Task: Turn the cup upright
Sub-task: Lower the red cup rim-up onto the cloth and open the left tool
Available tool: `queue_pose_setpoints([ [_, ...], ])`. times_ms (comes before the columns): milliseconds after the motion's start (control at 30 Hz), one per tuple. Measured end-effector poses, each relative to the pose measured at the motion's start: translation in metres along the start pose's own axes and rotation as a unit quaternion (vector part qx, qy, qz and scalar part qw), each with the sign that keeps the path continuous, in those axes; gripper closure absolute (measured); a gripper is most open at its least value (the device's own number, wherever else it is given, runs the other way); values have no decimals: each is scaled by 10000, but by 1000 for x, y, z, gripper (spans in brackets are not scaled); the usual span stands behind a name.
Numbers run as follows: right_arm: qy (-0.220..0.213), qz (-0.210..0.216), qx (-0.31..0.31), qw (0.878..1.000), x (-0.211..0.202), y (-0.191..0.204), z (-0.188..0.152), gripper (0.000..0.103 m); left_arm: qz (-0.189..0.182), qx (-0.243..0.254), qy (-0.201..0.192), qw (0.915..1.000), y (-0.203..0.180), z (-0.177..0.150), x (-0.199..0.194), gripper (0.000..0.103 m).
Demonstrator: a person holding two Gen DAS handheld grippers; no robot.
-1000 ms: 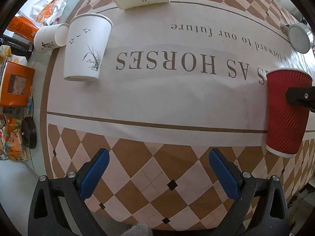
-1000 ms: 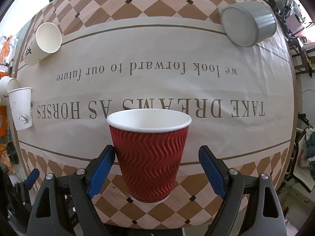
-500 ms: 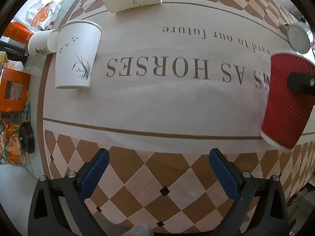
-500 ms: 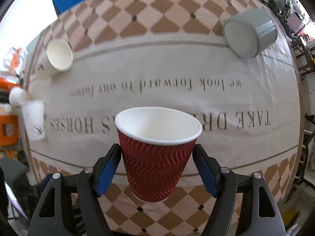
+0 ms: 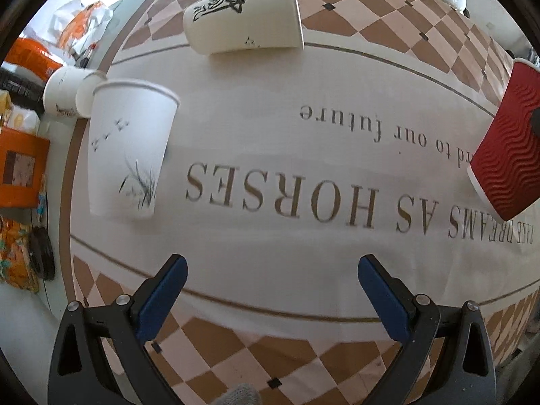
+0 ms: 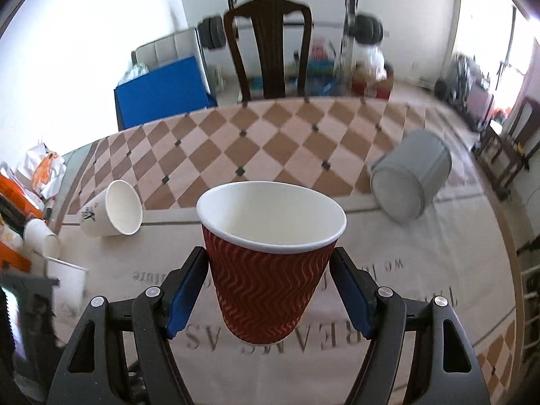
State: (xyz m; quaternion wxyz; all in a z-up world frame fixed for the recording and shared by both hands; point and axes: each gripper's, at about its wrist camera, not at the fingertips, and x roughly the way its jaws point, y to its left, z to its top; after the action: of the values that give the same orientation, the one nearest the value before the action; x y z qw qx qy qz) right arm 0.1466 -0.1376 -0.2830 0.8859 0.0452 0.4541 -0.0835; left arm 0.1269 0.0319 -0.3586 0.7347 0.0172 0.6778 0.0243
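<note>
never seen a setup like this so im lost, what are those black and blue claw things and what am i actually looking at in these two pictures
The claws are two handheld grippers; a person holds one in each hand. Each carries a fisheye camera that looks forward along its two blue-padded fingers, so one picture comes from each gripper.

In the left one's view, the left gripper is open and holds nothing. It looks down on a table under a printed cloth. A white cup with a grass drawing stands upright there, and a white cup with black calligraphy lies on its side.

In the right one's view, the right gripper is shut on a red ripple cup, mouth up and tilted. The left view shows its base clear of the cloth. Behind it a grey cup lies on its side, as does the calligraphy cup.
</note>
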Motion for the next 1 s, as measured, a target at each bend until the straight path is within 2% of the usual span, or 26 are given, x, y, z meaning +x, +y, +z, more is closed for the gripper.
queue_pose_setpoints([
  [67,-144,-59,-55,9999,5,3,-5,27,10,23,-14,10000,-1,9,1,0],
  [233,-387,-120,-211,9990,-2,8,-23,26,51,152,-85,9998,-1,4,0,0],
  [333,-277,-70,-125,9995,-6,6,-33,25,55,239,-133,9996,2,-2,-3,0],
  [400,-172,-110,-88,9998,-11,3,-40,16,41,286,-161,9995,3,-3,-6,0],
  [500,-107,-138,-67,9998,-19,5,-49,9,29,356,-236,9991,2,-11,-13,0],
  [633,-42,-283,-19,9996,-34,6,-60,9,-14,452,-335,9984,4,-25,-24,0],
  [867,15,-543,191,9983,-81,-6,-64,3,-54,706,-550,9960,5,-43,-64,0],
  [1000,193,-791,268,9963,-118,-18,-60,0,-155,787,-796,9936,3,-56,-105,0],
])
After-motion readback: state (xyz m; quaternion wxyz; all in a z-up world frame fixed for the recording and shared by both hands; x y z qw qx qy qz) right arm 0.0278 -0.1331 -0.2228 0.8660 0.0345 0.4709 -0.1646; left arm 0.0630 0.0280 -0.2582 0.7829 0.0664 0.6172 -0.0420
